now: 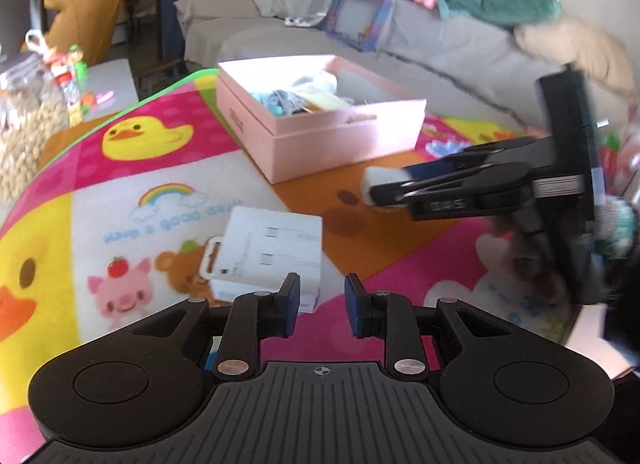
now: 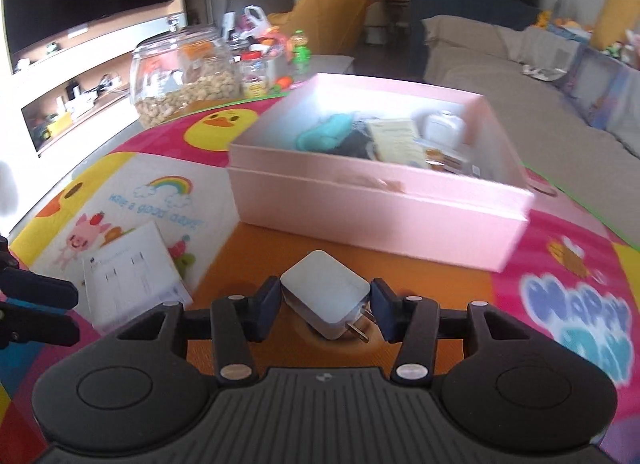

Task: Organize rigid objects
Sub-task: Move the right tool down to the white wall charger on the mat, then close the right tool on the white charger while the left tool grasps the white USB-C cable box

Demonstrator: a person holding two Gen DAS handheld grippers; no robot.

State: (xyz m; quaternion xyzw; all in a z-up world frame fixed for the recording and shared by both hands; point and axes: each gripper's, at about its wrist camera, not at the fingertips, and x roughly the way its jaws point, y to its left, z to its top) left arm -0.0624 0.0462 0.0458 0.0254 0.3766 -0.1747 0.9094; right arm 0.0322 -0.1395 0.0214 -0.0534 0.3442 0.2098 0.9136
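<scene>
Charger (image 2: pixel 325 298): smooth white plastic, slight sheen, metal prongs. Pink box (image 2: pixel 384 199): matt card. Near-left white carton (image 1: pixel 272 256): matt printed card. Play mat (image 2: pixel 560 264): textured foam, printed. Far-left jar (image 2: pixel 184 71): clear, glossy. Gripper pads (image 2: pixel 267 308): matt blue.

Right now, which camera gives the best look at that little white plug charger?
The right wrist view: the white charger sits close and sharp between the right gripper fingers, prongs showing, on the play mat. The left wrist view shows only its white end, blurred, poking past the gripper's fingers.
</scene>
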